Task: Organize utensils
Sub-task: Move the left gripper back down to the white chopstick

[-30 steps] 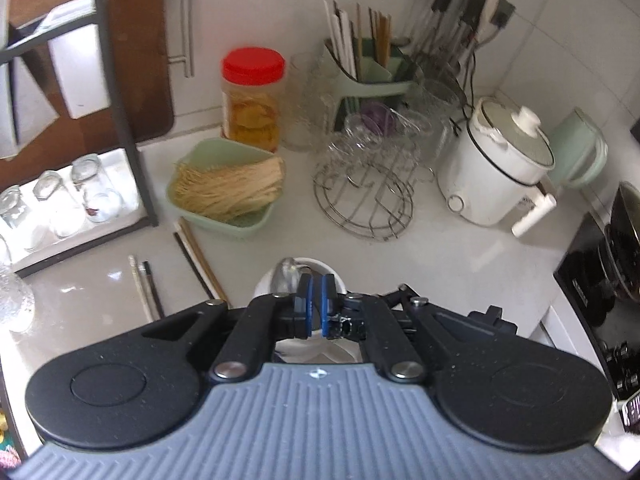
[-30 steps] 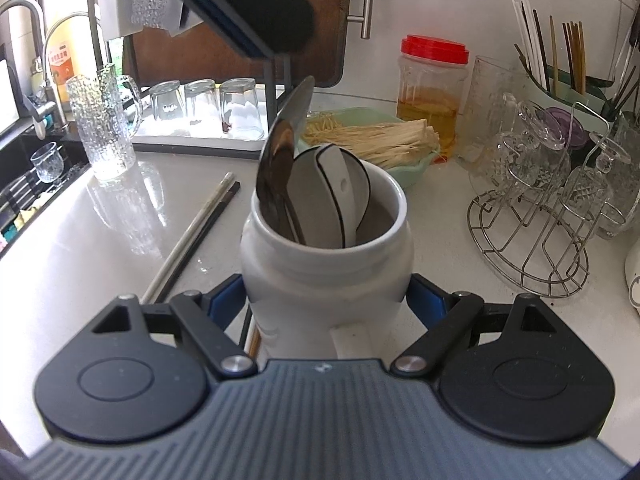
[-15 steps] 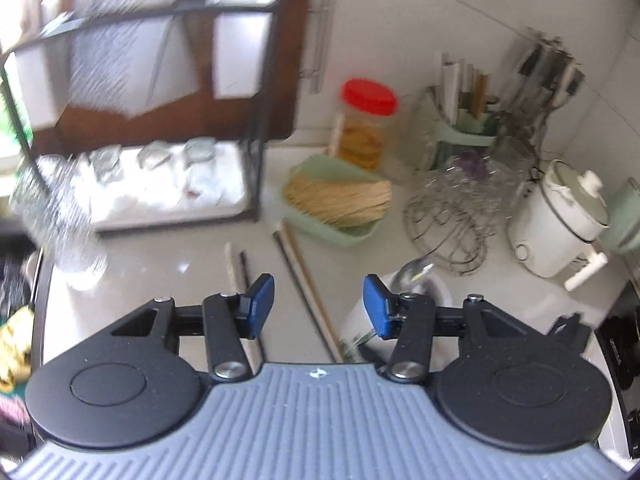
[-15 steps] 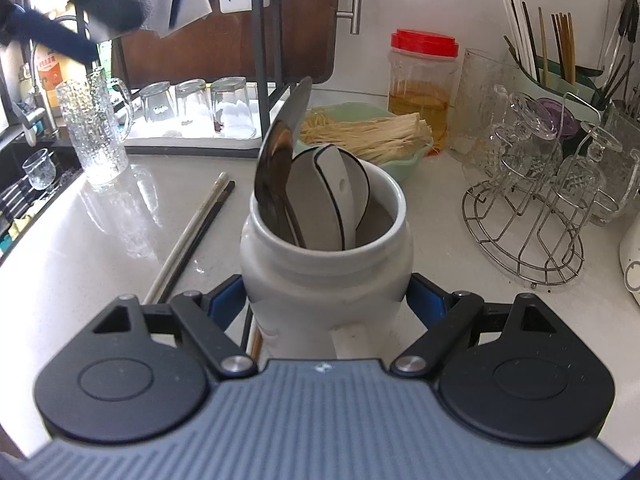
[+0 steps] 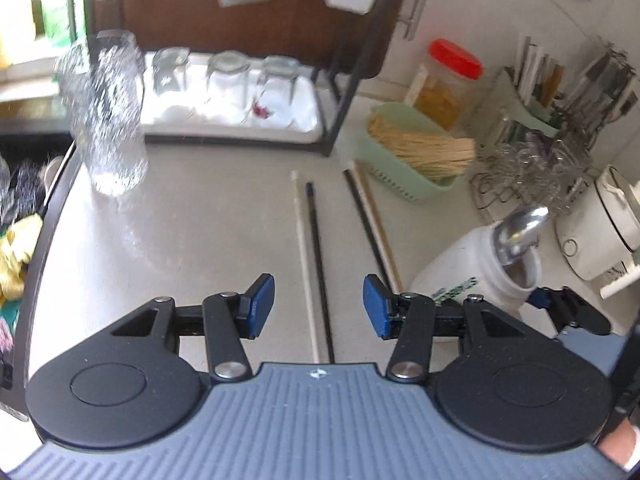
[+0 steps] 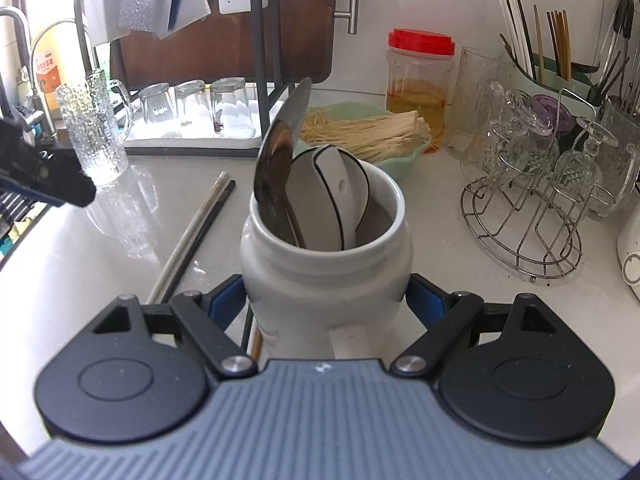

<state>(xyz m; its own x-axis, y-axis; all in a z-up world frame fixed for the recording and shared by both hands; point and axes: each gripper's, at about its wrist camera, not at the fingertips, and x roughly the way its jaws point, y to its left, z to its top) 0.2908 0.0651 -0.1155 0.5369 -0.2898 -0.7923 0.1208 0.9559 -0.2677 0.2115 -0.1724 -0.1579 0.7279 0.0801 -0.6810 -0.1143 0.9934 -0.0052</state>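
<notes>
**Left gripper empty over loose chopsticks; right gripper clamped on the white jar**

Far left of the counter: a ribbed glass mug [image 6: 94,128] stands upright near the sink edge. Behind it, a white tray [image 5: 236,118] under a black rack holds three clear glasses upside down.

The left gripper [image 5: 318,306] hovers above the pale countertop [image 5: 192,240], jaws apart, nothing between the blue pads. Its jaws have just been opening. Below the gap lie a white chopstick [image 5: 304,264] and a black chopstick [image 5: 320,268], side by side, nearly parallel, flat on the counter. Just right of these, a second pair [image 5: 374,232], one dark and one pale wood, also lies flat; its near end runs toward the jar.

The right gripper [image 6: 326,304] has both blue pads pressed against the sides of a white ceramic jar [image 6: 324,276], standing upright on the counter. Inside the jar: a metal spoon [image 6: 278,160], bowl end up, leaning left, and white ceramic spoons [image 6: 332,196] with dark rims.

Behind the jar, a green basket [image 5: 400,184] of dry noodles and a red-lidded jar [image 6: 418,80]. Further right, a wire glass rack [image 6: 528,224] with glasses hung on it, and a green holder [image 6: 536,60] with upright chopsticks.
</notes>
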